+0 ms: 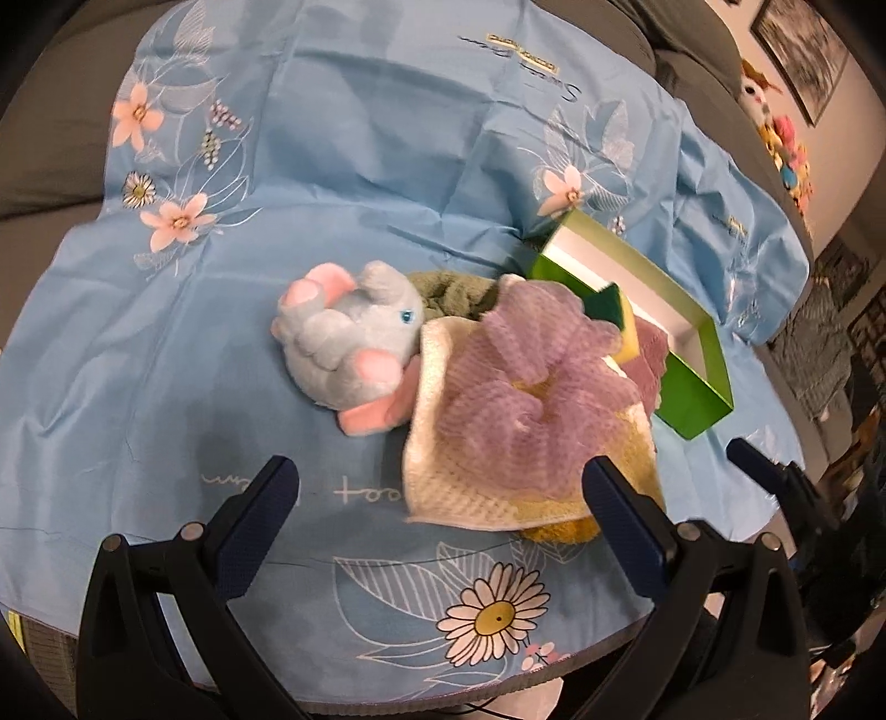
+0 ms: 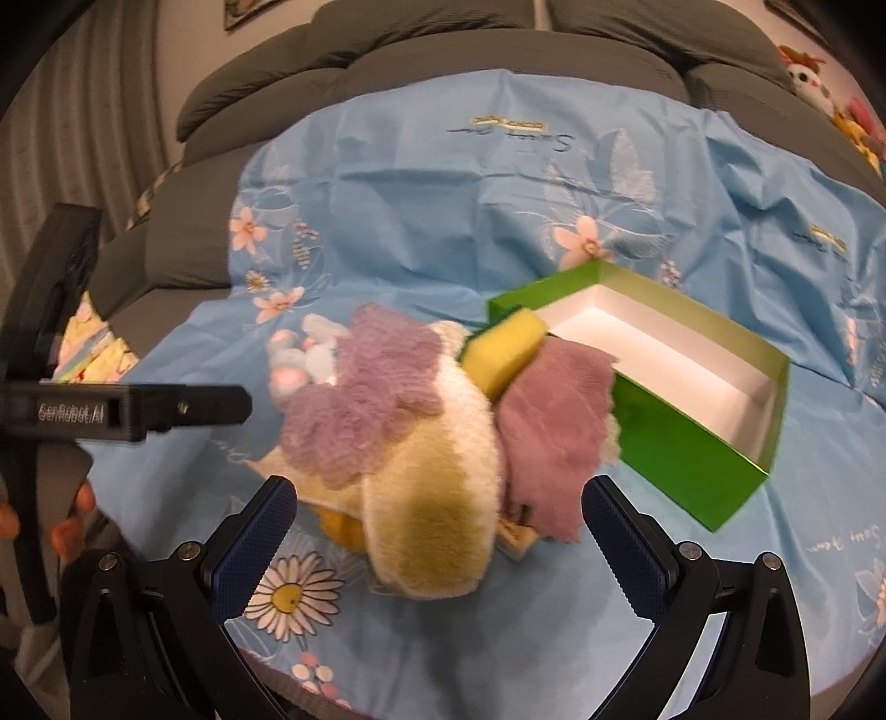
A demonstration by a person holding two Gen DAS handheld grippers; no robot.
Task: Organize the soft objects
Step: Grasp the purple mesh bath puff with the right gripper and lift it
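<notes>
Left gripper (image 1: 440, 484) is spread wide, nothing between the fingers, hovering just short of the pile. Right gripper (image 2: 437, 507) is spread the same way, empty, close over the near end of the pile.

Left to right on the blue floral tablecloth (image 1: 332, 194):
- Grey-and-pink plush elephant (image 1: 349, 338) lies on its side at the left edge of the pile, touching the cream towel.
- Green cloth (image 1: 454, 291) sits bunched behind the elephant, partly under the other items.
- Cream-and-yellow towel (image 1: 459, 487) is the base layer, with a yellow fold showing at the near right corner.
- Purple mesh bath pouf (image 1: 526, 382) sits on top of the towel.
- Yellow sponge (image 2: 506, 349) with a green scrub side leans against the box's near-left corner.
- Mauve cloth (image 2: 554, 421) drapes against the box's left wall.
- Green box (image 2: 692, 454), white inside, is open on the right; nothing visible inside it.

Grey sofa cushions (image 2: 387, 50) sit behind the table. The right wrist view is motion-blurred.
</notes>
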